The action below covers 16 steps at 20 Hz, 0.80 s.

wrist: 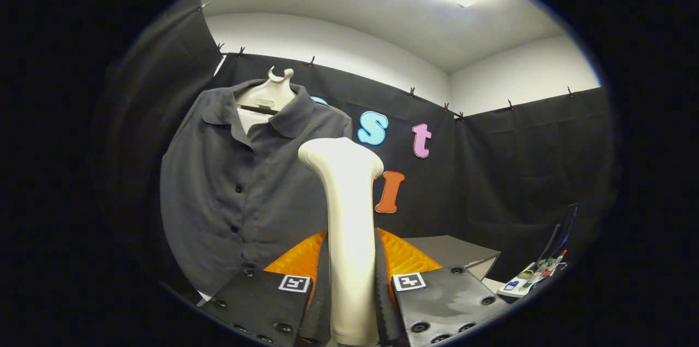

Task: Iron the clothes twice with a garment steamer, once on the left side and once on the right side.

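Cream-white garment steamer (349,237) stands upright between our claw (352,292) fingers, both pressing its handle, curved head bent left toward the dark grey buttoned shirt (229,194) hanging on a pale hanger (270,93) just beyond.

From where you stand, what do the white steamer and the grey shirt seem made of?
Steamer, held in the shut gripper: probably hard plastic, smooth with a soft sheen. Shirt: looks like thin matte woven cloth, judging by its soft folds and creases.
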{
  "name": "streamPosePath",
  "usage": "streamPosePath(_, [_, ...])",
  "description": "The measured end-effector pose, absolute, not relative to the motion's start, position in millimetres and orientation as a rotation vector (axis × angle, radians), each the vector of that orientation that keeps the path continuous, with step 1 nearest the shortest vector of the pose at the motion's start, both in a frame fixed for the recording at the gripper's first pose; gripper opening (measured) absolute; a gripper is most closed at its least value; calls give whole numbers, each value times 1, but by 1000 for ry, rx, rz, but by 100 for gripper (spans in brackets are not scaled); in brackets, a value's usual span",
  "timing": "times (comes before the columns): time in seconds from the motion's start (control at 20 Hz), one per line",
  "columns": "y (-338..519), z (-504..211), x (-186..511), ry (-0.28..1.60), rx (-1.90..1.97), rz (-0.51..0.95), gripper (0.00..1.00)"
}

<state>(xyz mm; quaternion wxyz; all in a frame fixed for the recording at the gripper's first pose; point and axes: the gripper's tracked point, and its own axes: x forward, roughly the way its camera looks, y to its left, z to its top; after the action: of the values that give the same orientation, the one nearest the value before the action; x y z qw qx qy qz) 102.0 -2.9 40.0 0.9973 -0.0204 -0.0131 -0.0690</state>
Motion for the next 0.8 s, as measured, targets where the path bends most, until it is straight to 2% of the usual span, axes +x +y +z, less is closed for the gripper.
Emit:
streamPosePath(0.3, [52,53,118,-86,17,-76,41])
streamPosePath(0.8, [59,26,176,-48,-8,-54,41])
